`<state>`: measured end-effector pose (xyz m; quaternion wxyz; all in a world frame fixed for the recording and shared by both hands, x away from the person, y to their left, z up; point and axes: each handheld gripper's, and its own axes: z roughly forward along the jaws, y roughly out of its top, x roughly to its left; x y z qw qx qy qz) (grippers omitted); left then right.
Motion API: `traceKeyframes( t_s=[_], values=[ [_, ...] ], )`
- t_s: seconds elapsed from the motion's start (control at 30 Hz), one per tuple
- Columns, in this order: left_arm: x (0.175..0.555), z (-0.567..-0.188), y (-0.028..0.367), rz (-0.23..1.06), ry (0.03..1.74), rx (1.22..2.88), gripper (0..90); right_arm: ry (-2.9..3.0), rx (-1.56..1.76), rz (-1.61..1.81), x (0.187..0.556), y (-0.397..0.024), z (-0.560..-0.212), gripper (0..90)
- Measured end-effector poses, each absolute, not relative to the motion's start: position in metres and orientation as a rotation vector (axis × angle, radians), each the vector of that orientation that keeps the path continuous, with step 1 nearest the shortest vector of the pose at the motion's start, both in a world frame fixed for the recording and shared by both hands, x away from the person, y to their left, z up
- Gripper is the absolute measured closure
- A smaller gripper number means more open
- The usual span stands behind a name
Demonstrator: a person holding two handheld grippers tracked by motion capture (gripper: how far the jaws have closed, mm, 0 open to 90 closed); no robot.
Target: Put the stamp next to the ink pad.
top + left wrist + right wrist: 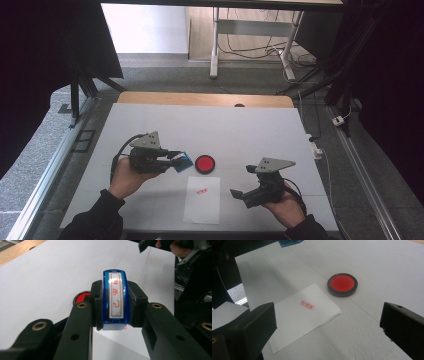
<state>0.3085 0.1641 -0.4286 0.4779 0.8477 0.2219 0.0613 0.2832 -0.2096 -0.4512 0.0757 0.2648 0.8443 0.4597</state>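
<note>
The left gripper (pixel 113 312) is clamped on a blue stamp (pixel 114 298) with a white label in red characters, held above the table (pixel 150 125) beside the red ink pad (pixel 204 163). The right gripper (pixel 327 327) gapes wide, holding nothing, near the stamped paper (pixel 304 315).

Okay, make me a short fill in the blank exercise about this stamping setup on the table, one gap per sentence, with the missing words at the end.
1. The left gripper is shut on the blue rectangular plastic stamp, whose label carries ____ characters.
2. The round black-rimmed ink pad holds ____ ink.
3. The white paper sheet bears ____ red stamp mark.
4. The right gripper has its jaws ____, with nothing between them.

Missing words: red; red; one; open
</note>
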Motion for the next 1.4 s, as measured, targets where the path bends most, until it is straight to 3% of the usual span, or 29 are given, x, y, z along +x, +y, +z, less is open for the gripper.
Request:
traceKeyframes(
  t_s=[1.4],
  values=[
    [0.328, -0.442, 0.208, 0.278, 0.813, 2.084, 69.9, 2.374, 1.049, 1.144, 0.258, -0.277, -0.457, 0.0]
  ],
)
